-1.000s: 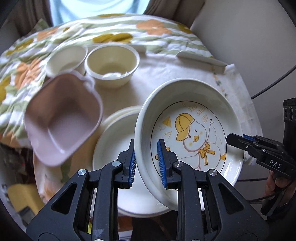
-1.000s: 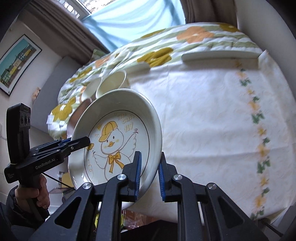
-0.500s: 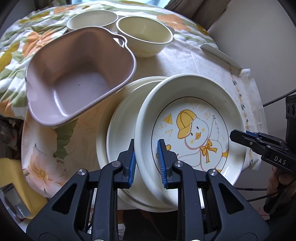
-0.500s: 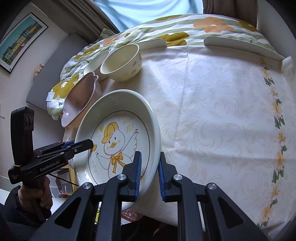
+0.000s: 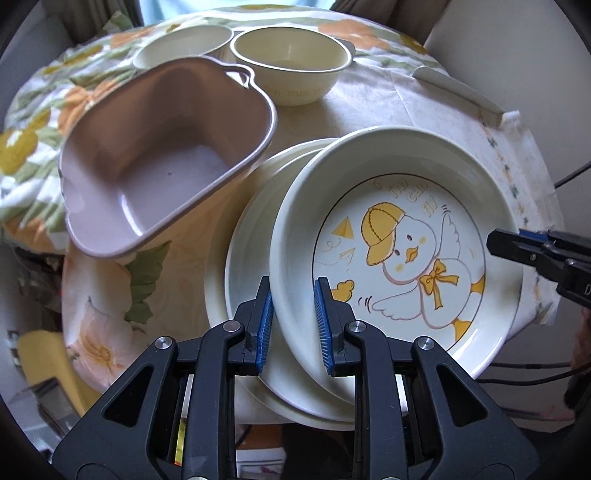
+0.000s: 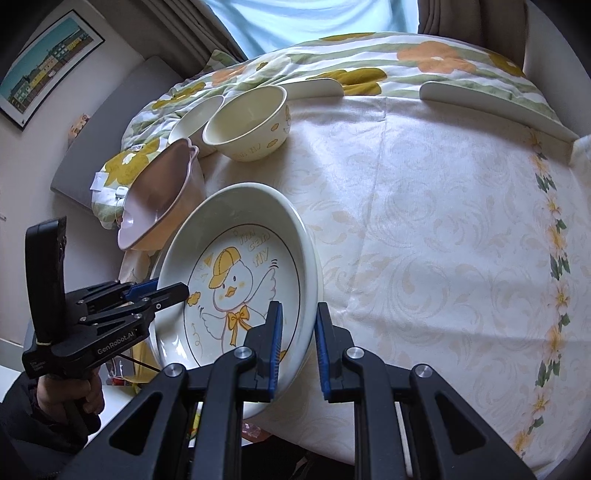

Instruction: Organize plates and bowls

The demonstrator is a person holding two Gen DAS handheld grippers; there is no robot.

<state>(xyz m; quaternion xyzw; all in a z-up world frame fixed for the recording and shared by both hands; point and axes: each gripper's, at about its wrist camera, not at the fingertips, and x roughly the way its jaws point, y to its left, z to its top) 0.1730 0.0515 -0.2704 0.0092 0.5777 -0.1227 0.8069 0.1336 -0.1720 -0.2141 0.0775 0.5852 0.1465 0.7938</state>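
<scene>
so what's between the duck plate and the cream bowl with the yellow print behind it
Only bare tablecloth lies between the duck plate and the cream bowl; the right wrist view shows it best.

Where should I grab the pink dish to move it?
Grip the pink dish by its rim on the near side, one finger inside and one outside. The wall is thin and upright, and that side is free, while the far side is crowded by two cream bowls. Its small handle looks harder to pinch.

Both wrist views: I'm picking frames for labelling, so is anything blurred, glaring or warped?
Left wrist view: sharp; fisheye bends the table edge; soft sheen inside the pink dish. Right wrist view: sharp; window bright and washed out; dark corners.
</scene>
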